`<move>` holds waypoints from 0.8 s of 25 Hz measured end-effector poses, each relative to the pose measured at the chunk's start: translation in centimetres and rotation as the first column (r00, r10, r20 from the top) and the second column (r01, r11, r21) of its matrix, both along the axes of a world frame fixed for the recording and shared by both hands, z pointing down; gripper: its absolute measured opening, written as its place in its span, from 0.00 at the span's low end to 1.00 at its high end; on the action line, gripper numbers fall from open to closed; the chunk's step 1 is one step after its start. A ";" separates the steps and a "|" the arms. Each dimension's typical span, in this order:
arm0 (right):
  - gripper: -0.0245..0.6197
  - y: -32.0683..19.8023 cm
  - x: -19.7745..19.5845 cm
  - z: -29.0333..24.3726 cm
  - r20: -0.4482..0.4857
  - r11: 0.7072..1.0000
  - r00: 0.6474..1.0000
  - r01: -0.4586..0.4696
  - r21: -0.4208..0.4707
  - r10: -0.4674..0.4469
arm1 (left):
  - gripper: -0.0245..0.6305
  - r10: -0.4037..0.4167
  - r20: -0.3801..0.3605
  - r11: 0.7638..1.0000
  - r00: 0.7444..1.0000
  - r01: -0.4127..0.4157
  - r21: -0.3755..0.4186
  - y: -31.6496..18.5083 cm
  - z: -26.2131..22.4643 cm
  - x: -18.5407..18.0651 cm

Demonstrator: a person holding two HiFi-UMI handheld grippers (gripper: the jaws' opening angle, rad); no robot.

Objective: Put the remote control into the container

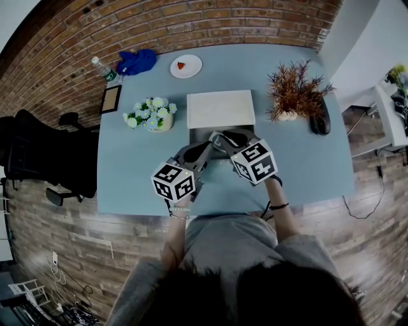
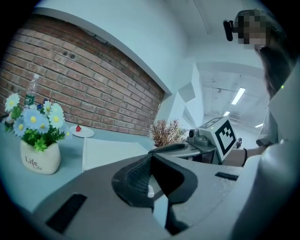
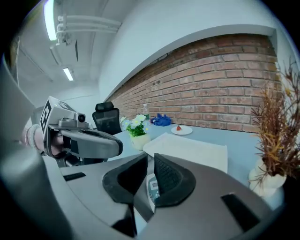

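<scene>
A person seated at the near edge of a blue desk (image 1: 127, 172) is holding two handheld grippers side by side over its front middle. The right gripper (image 3: 150, 180) is pinching the remote control (image 3: 152, 187) between its narrowed fingers, with the pale keypad and small display showing in the slit between the pads. The remote is hanging just short of the near edge of the flat white container (image 1: 220, 108), where a grey patch is lying that cannot be identified. The left gripper (image 2: 150, 180) is sitting just behind and beside the right one. Its fingers are drawn almost together, and only a pale sliver is showing in the gap.

A pot of blue and white flowers (image 1: 153, 114) is standing just left of the container, and a dried brown plant (image 1: 294, 94) is standing near its right side, leaving a lane of bare desk on each flank. A dark object (image 1: 319, 120) is lying against the plant's right. A small plate (image 1: 186, 65), a blue cloth (image 1: 137, 62) and a water bottle (image 1: 102, 69) are lining the far edge by the brick wall (image 1: 191, 19), and a picture frame (image 1: 111, 99) is lying by the left edge. The front corners of the desk are lying open. A black office chair (image 1: 38, 159) is standing off the left edge.
</scene>
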State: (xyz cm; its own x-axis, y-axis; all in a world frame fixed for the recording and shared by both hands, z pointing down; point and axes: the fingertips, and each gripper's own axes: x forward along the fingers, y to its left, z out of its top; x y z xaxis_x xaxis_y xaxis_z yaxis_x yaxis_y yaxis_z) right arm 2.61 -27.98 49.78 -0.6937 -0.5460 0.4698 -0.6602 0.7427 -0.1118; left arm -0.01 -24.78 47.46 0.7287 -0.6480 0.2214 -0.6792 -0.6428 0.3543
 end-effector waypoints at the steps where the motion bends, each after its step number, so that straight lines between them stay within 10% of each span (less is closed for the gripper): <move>1: 0.10 0.2 0.1 -0.4 0.009 1.000 1.000 0.000 0.010 0.000 | 0.04 -0.002 -0.002 1.000 1.000 0.002 0.008 0.2 -0.3 0.2; 20: 0.04 4.5 2.1 -8.2 0.221 0.980 0.975 -0.023 0.199 -0.022 | 0.04 0.000 -0.018 0.986 1.000 0.003 0.169 3.9 -5.0 3.0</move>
